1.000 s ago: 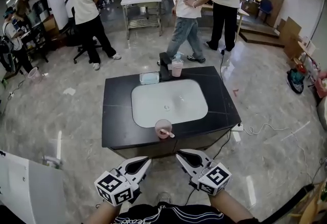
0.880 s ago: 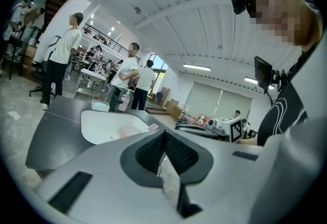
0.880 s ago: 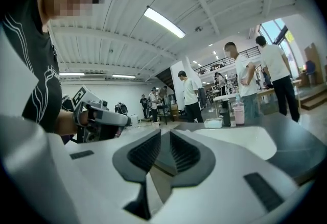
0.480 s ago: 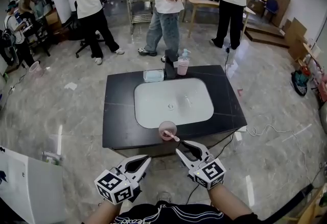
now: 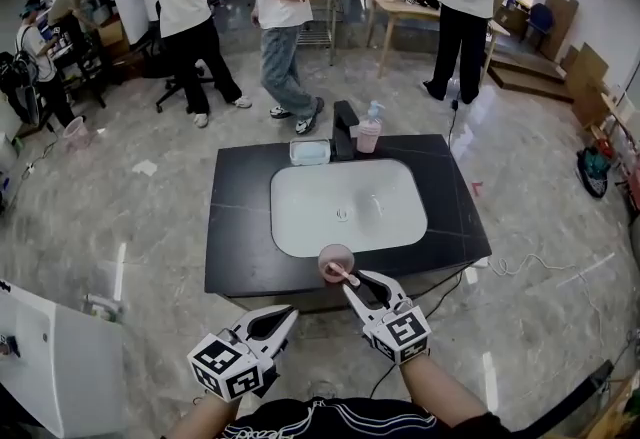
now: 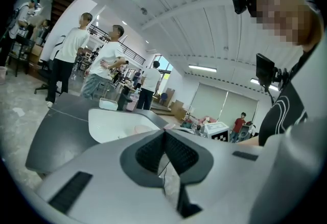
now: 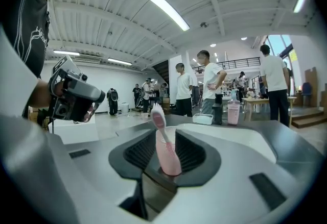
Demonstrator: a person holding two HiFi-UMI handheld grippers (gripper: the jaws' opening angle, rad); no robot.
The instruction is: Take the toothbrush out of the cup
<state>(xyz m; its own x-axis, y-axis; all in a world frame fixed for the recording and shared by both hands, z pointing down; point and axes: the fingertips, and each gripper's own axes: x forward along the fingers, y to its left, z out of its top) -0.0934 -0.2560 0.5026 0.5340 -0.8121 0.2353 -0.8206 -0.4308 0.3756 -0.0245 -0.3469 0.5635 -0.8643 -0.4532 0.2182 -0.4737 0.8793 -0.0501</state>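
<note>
A pink cup (image 5: pixel 335 256) stands at the near edge of the black counter (image 5: pixel 235 227). A pink toothbrush (image 5: pixel 344 275) leans out of it toward me. My right gripper (image 5: pixel 365 284) is at the counter's edge. Its jaws have just been opening, and the toothbrush handle (image 7: pixel 165 151) lies between them with the bristle head up; I count the gripper (image 7: pixel 166 135) open. My left gripper (image 5: pixel 276 315) hangs lower, left of the cup and short of the counter. Its pads meet at the tip (image 6: pixel 164 133), shut on nothing.
A white sink basin (image 5: pixel 290 212) fills the counter's middle. A black faucet (image 5: pixel 345 131), a pink soap pump (image 5: pixel 369 134) and a clear dish (image 5: pixel 310 152) stand at its far edge. Several people stand beyond. A white unit (image 5: pixel 45 367) is at my near left.
My right gripper has moved forward to the cup, and the toothbrush handle now sits between its jaws. The left gripper has hardly shifted. People behind the counter have walked left.
</note>
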